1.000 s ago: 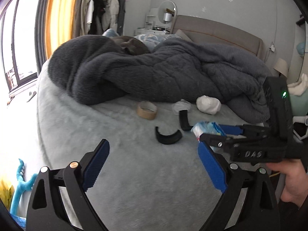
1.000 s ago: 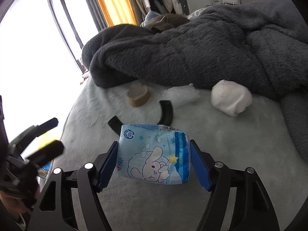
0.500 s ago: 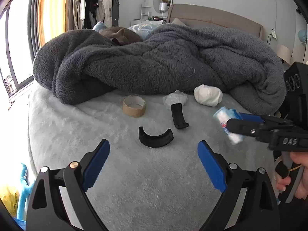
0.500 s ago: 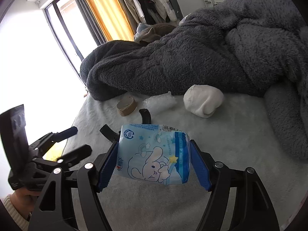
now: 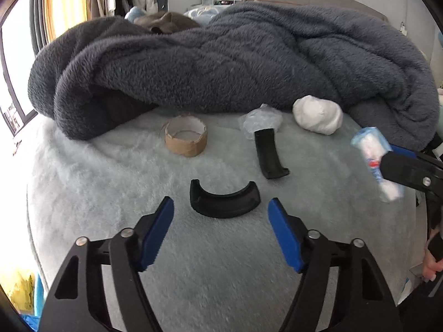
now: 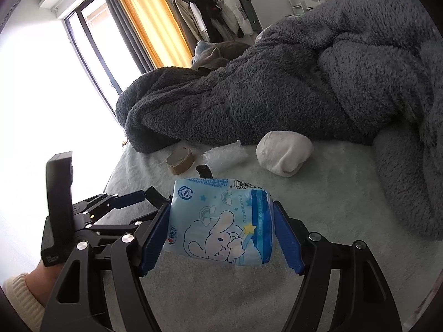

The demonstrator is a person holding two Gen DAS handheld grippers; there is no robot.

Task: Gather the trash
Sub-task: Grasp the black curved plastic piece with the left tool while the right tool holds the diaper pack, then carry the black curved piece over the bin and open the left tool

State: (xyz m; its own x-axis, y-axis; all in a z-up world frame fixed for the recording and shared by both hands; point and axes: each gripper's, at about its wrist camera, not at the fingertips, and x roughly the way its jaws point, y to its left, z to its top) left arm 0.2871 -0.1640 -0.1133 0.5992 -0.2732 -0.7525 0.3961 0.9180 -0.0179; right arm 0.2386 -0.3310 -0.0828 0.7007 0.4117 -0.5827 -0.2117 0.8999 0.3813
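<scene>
Left hand-held gripper [image 5: 220, 215] is closing in on the curved black piece [image 5: 224, 203] on the bed [image 5: 83, 193], jaws narrowing, nothing gripped yet. Right hand-held gripper [image 6: 221, 228] is clamping the blue packet [image 6: 221, 227].

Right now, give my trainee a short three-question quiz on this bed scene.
1. True or false: the right gripper holds the blue cartoon-printed tissue pack.
2. Which lies nearest ahead of the left gripper? A) brown cardboard tape ring B) curved black plastic piece C) white crumpled wad
3. What big fluffy thing lies heaped behind the scraps?

Key:
1. True.
2. B; its jaws, just closing, grip nothing.
3. The dark grey fleece blanket.
</scene>
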